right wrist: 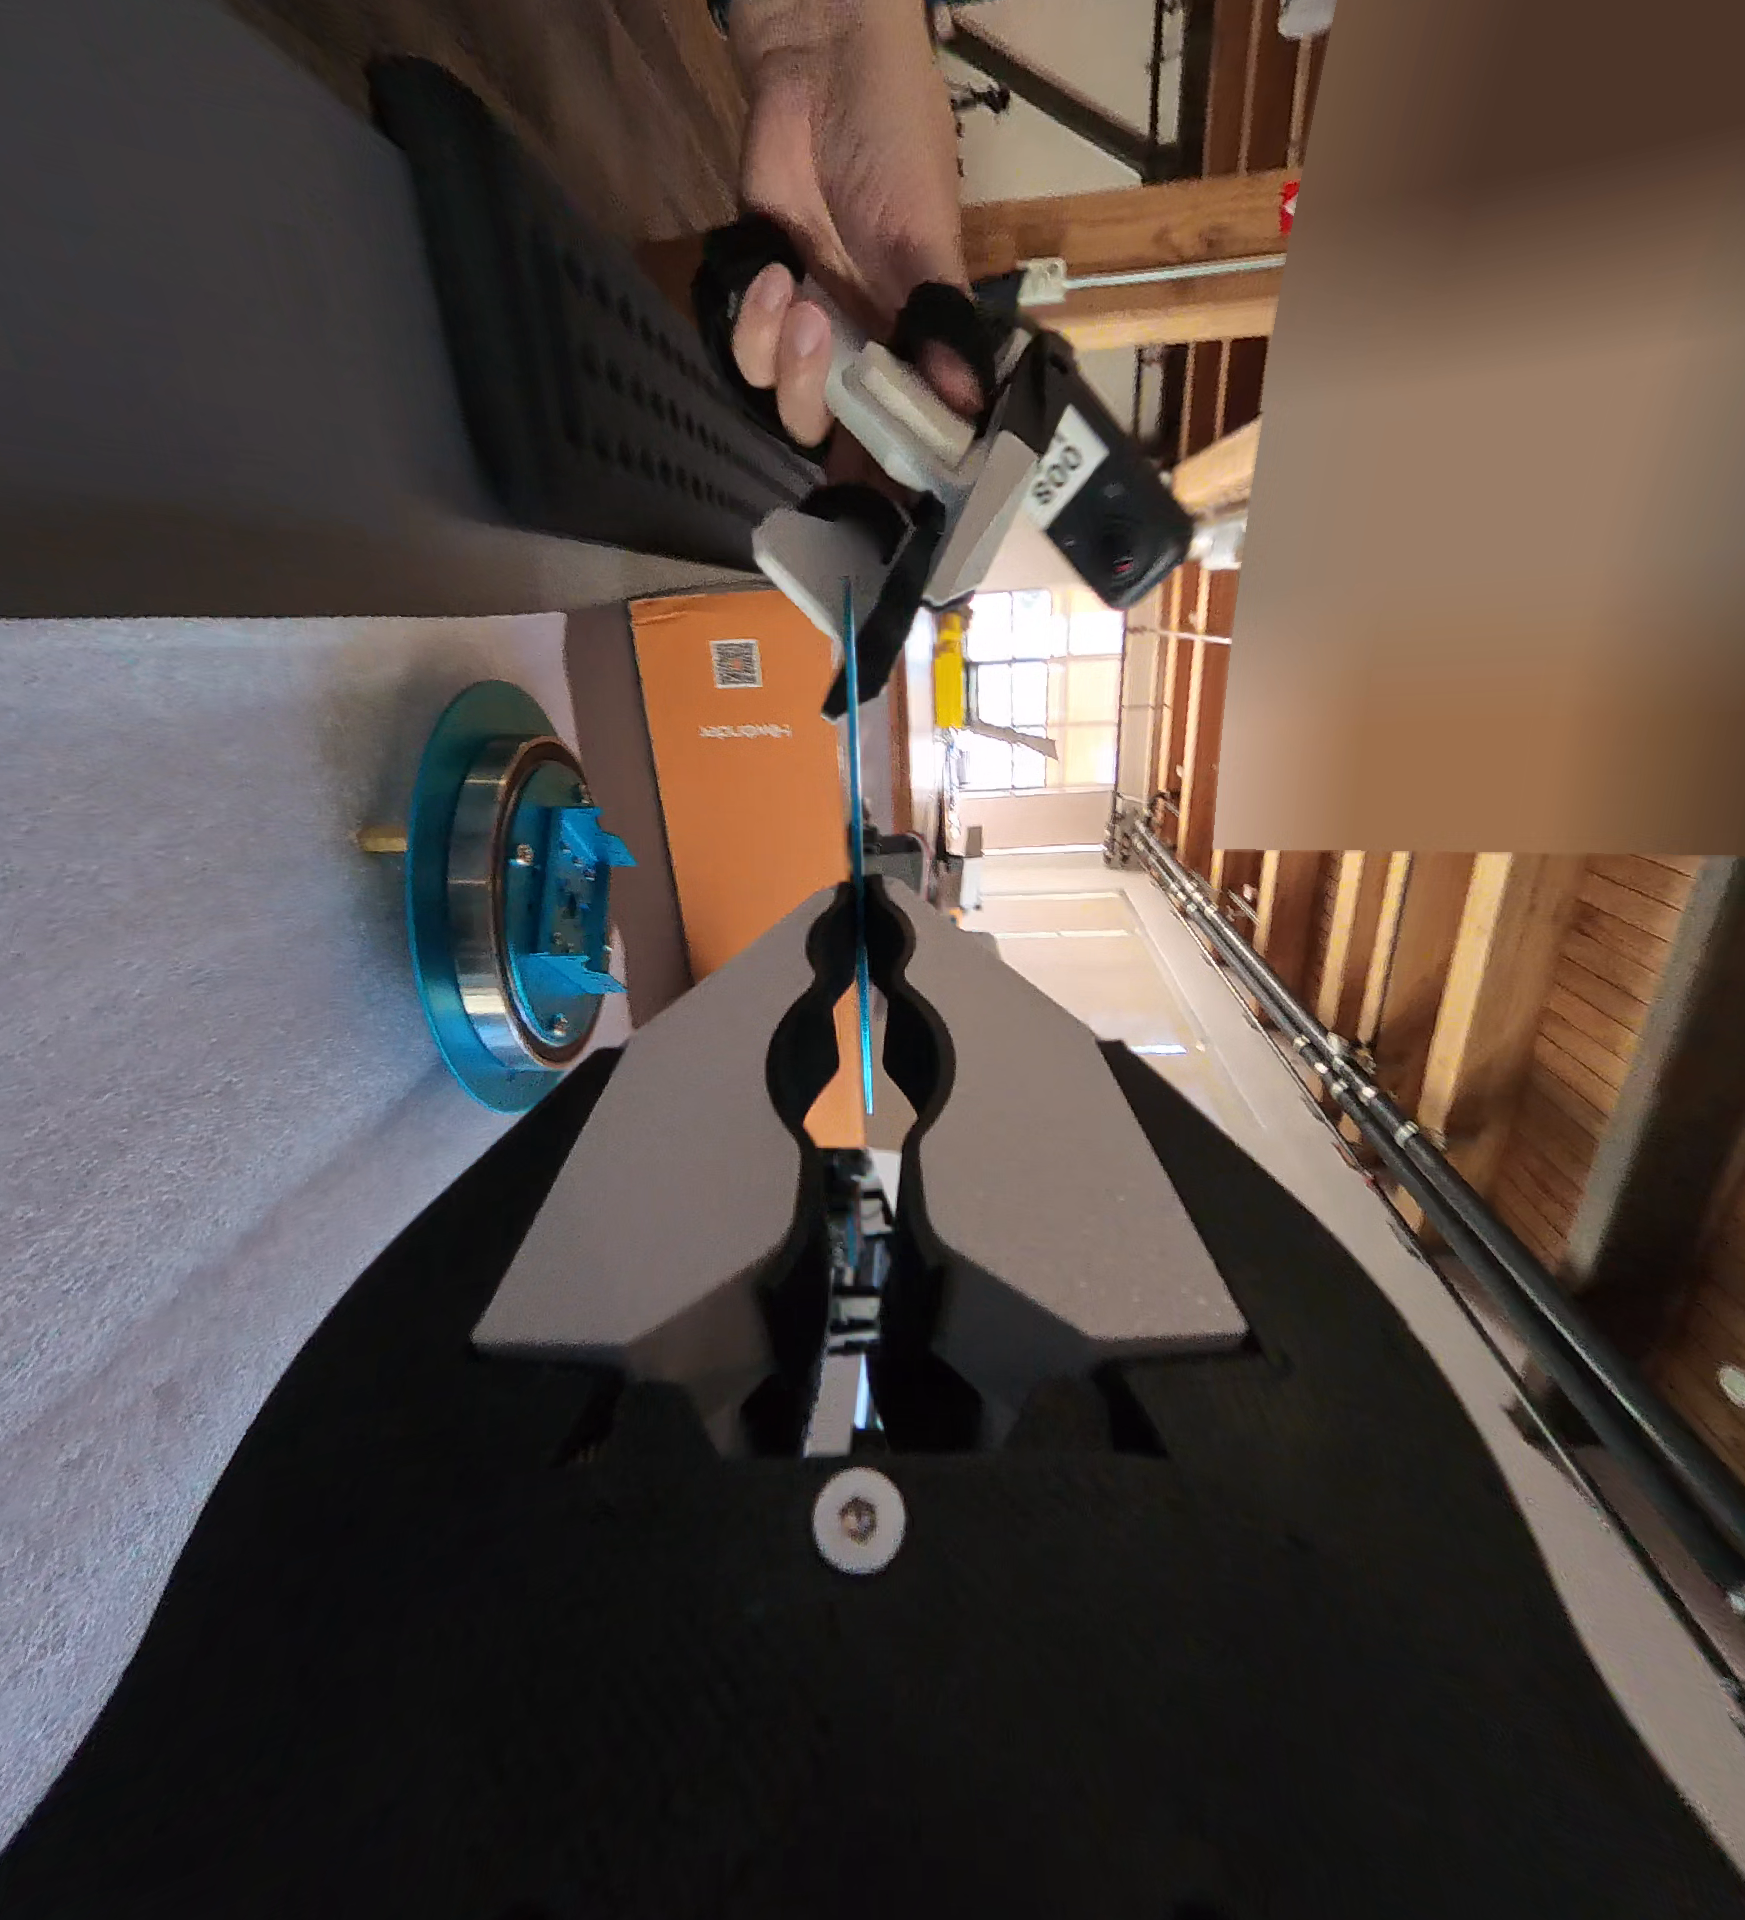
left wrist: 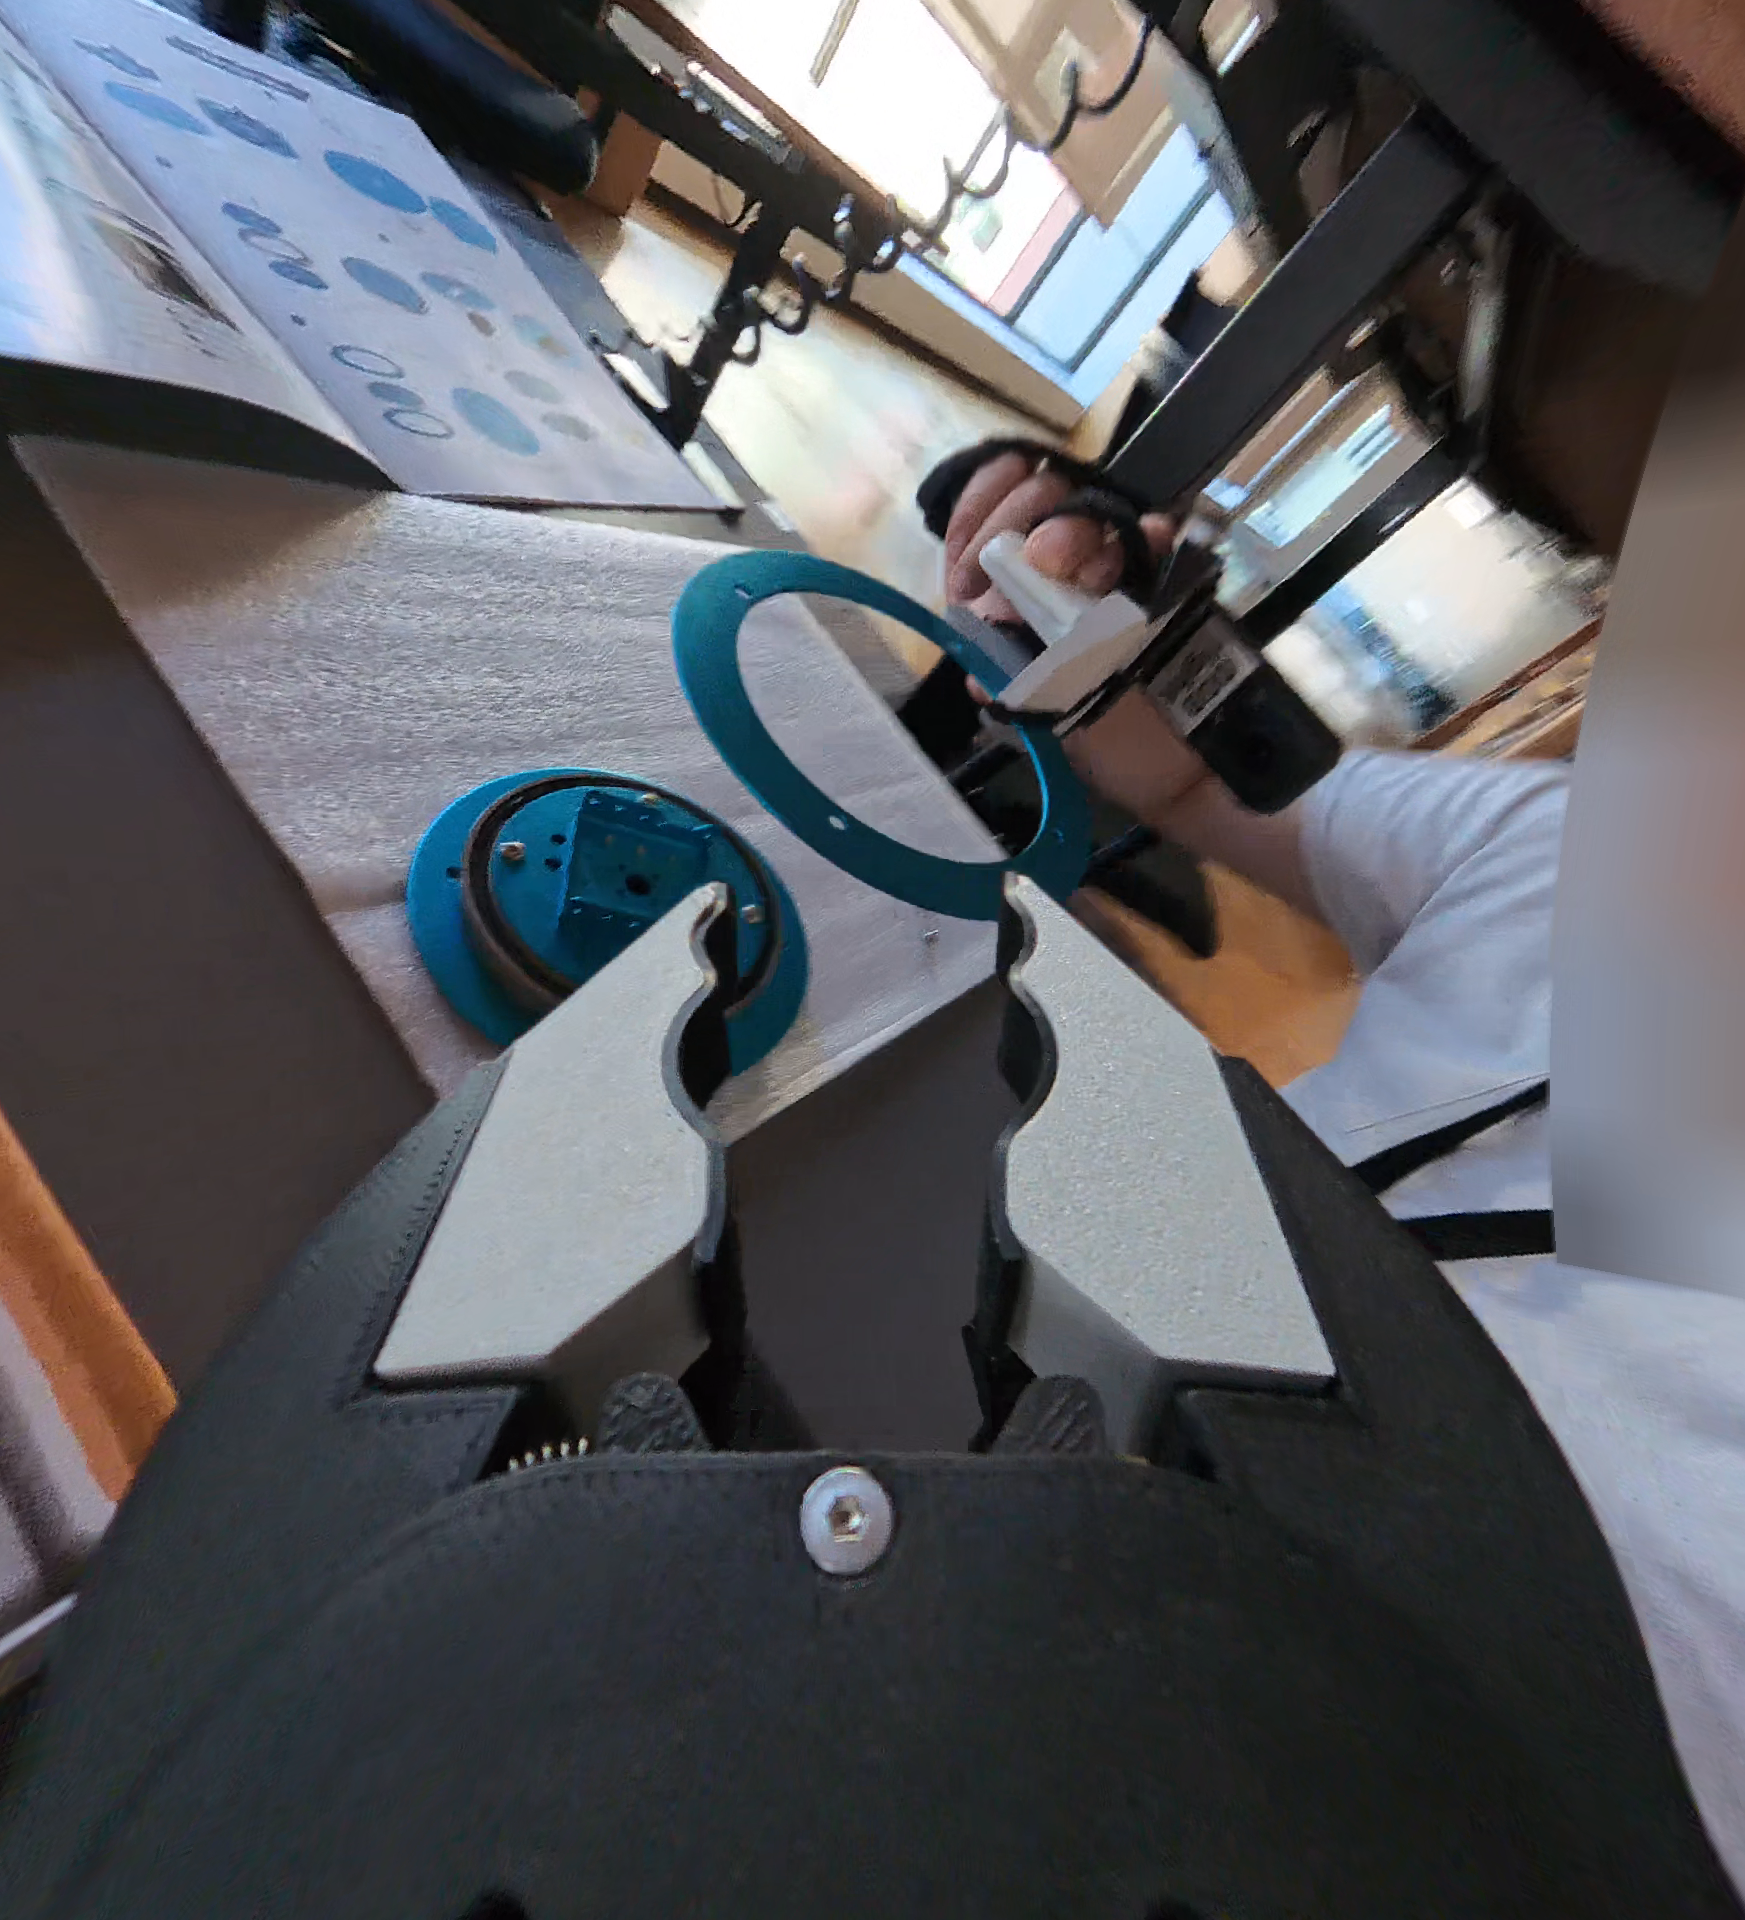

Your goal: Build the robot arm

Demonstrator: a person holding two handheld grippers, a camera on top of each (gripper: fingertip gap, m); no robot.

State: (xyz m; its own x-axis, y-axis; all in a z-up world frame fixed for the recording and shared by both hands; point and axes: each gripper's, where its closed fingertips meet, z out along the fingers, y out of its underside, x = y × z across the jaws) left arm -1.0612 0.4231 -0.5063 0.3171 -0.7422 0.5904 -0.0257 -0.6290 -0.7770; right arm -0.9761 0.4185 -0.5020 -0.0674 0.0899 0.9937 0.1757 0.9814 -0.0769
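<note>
A thin teal ring (left wrist: 743,774) is held up in the air. My right gripper (right wrist: 863,891) is shut on its rim; the ring shows edge-on (right wrist: 852,727) in the right wrist view. In the left wrist view the right gripper (left wrist: 1008,665) grips the ring's far side. My left gripper (left wrist: 863,902) is open and empty, with the ring's near edge just ahead of its fingertips; it also shows in the right wrist view (right wrist: 847,584). Below, a teal disc with a metal bearing and a blue block (left wrist: 587,904) (right wrist: 504,904) lies on a white foam sheet (left wrist: 411,644).
A printed sheet with blue part pictures (left wrist: 348,260) lies beyond the foam. An orange box (right wrist: 743,790) stands behind the disc. A black perforated bar (right wrist: 556,312) runs along the table. A small screw (left wrist: 930,935) lies on the foam. A person's white sleeve (left wrist: 1419,914) is close on the right.
</note>
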